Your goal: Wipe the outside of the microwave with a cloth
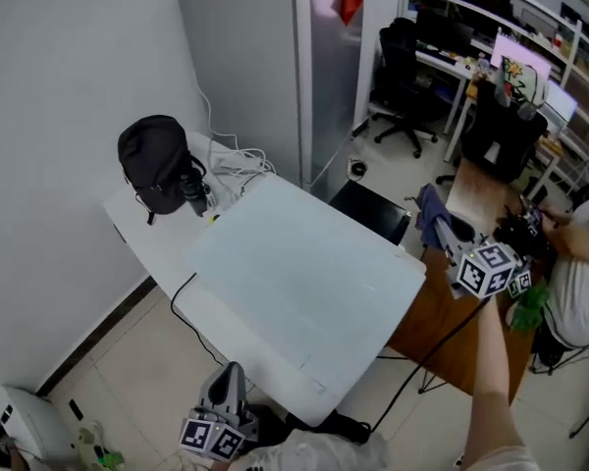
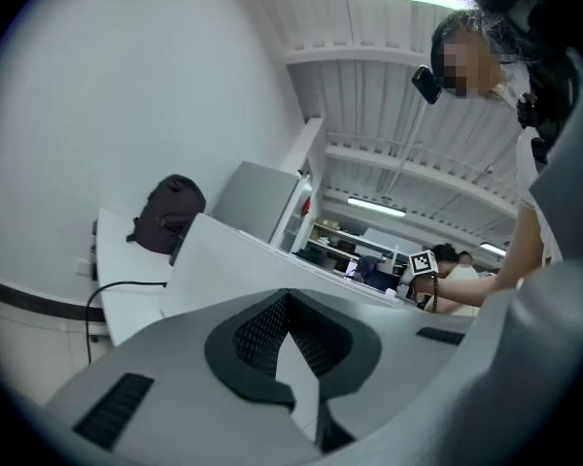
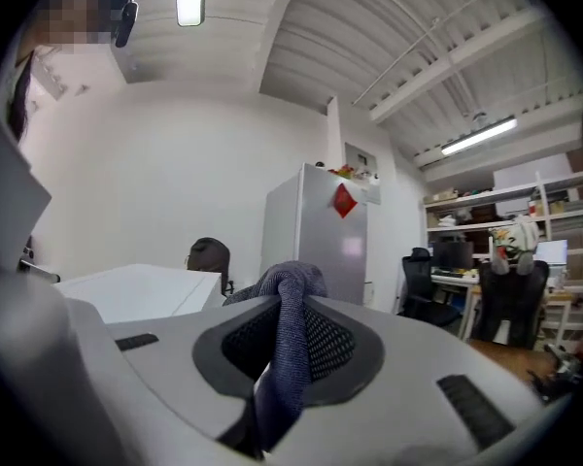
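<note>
Cloth pinched between right gripper jaws, fold bulging above pads. Firm hold, likely ready for wiping. In head view this gripper sits at right of frame, past edge of white box at centre, probably microwave seen from above; cloth not touching it. Left gripper at bottom edge, jaws drawn together on nothing. Seemingly parked low, clear of wiping path. Wiping not yet begun, by my read.
</note>
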`<state>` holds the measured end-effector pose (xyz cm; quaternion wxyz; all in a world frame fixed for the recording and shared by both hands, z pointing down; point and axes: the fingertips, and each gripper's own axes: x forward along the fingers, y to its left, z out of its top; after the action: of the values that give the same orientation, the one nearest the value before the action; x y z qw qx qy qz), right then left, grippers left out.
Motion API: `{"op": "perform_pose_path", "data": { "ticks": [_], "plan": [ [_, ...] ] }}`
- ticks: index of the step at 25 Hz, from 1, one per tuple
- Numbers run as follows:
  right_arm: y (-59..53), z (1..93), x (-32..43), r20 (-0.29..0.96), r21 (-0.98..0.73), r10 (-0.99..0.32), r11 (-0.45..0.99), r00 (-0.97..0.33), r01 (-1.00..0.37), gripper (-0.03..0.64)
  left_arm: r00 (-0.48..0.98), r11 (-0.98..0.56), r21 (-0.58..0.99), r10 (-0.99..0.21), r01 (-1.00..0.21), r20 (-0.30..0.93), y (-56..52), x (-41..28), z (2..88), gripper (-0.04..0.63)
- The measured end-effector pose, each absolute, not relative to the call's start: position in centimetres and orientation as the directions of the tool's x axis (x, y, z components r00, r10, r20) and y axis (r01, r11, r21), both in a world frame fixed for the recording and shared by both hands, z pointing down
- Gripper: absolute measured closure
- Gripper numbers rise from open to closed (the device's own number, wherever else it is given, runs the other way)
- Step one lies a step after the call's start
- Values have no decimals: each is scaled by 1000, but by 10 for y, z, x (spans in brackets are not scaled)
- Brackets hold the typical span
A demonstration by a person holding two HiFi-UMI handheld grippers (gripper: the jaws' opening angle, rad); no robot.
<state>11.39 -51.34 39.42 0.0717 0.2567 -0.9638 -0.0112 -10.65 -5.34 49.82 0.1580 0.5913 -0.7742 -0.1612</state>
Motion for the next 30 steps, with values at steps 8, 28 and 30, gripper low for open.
{"op": "perform_pose_path", "data": {
  "ticks": [8,28,30],
  "plan": [
    [-559,423,-61,161,54,-228,973,-960,-223,546,-401,407,405,-910,-819,103,-46,-94,500,609],
    [-483,492,-224,294,-8,289,954,-911,300,546,-447,474,343,-880,-811,160,-81,-106,501,609],
    [-481,493,-211,290,-65,324,945,-900,320,546,-446,470,344,-882,-812,153,-85,-107,498,609]
  ]
}}
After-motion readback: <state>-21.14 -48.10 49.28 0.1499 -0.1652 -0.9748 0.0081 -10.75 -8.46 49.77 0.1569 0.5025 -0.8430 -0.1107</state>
